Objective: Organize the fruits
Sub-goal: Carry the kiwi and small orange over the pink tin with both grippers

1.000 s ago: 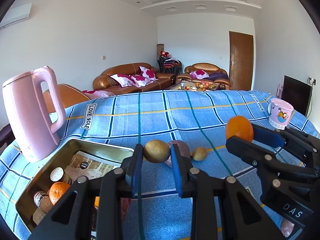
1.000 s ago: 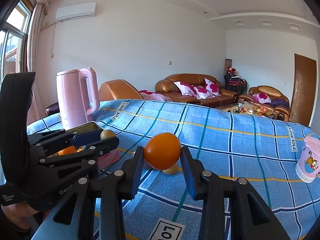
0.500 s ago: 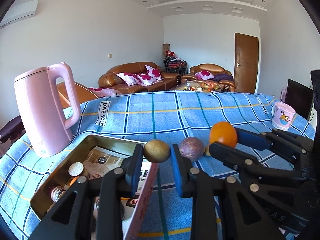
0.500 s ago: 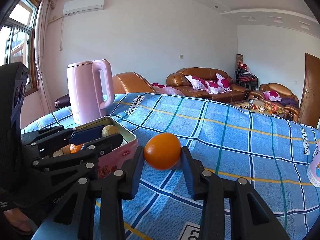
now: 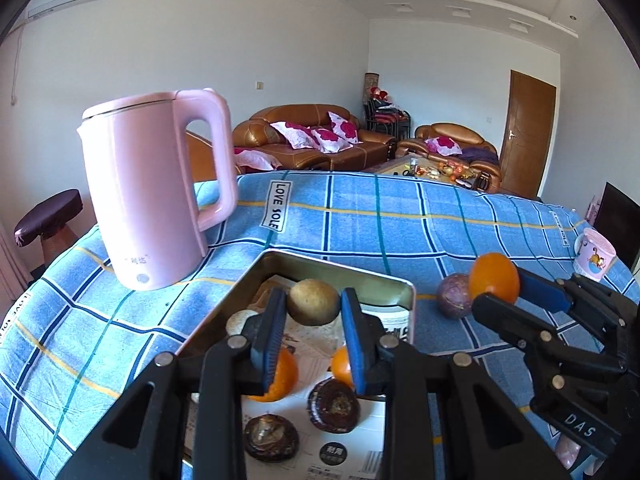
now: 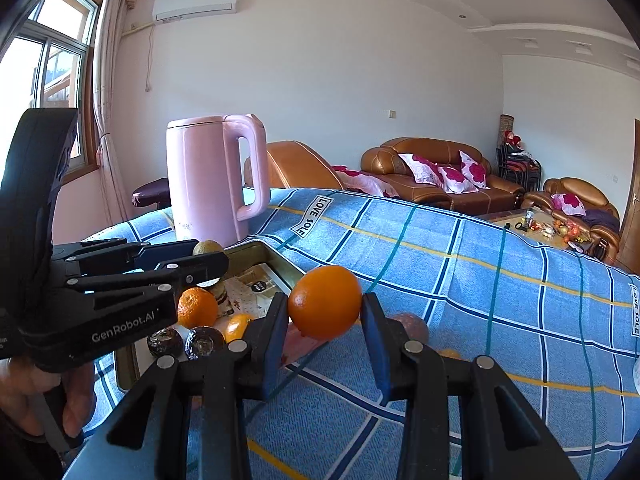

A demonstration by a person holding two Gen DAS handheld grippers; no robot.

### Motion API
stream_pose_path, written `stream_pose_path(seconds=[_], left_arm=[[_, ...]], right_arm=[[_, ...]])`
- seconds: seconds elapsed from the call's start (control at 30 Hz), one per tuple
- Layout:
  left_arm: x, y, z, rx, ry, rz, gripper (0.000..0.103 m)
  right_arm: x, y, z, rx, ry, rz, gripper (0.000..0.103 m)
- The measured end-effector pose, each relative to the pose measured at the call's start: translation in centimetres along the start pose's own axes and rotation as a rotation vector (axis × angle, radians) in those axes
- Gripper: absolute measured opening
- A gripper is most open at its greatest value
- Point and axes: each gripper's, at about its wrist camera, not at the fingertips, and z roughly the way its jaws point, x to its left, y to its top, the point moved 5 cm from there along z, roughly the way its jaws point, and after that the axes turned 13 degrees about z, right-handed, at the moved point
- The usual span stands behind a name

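Left gripper (image 5: pixel 313 312) clamping a brown round fruit (image 5: pixel 314 301) between its blue pads, hanging above the open metal tin (image 5: pixel 340 272). Down inside the tin: two small oranges (image 5: pixel 280 380), dark wrinkled fruits (image 5: pixel 334 404) towards 6 o'clock, all sitting on printed paper. Right gripper (image 6: pixel 325 312) squeezing a large orange (image 6: pixel 325 307), riding at 3 o'clock of the tin over the blue checked cloth (image 6: pixel 480 280). Purple round fruit (image 5: pixel 454 295) resting on that cloth just beside the tin's right wall. Pink kettle (image 5: pixel 156 188) standing upright at 10 o'clock of the tin. Pink cup (image 5: pixel 595 254) sitting far out at 3 o'clock.
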Motion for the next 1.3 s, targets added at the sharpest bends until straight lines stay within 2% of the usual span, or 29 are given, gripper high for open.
stream_pose_path(seconds=[0.1, 0.23, 0.8, 1.3], left_arm=[[0.9, -0.4, 0.5, 0.024, 0.004, -0.012, 0.030], [1.1, -0.5, 1.7, 0.070, -0.037, -0.021, 0.029], [1.4, -0.8, 4.8, 0.184, 0.005, 0.003, 0.030], [1.1, -1.3, 5.5, 0.226, 0.010, 0.017, 0.030]], right_arm=[[0.8, 0.0, 0.4, 0.006, 0.017, -0.005, 0.039], [1.8, -0.1, 1.5, 0.022, 0.027, -0.021, 0.039], [2.6, -0.7, 6.0, 0.114, 0.028, -0.038, 0.039], [3.1, -0.9, 7.6, 0.169, 0.029, -0.049, 0.040]])
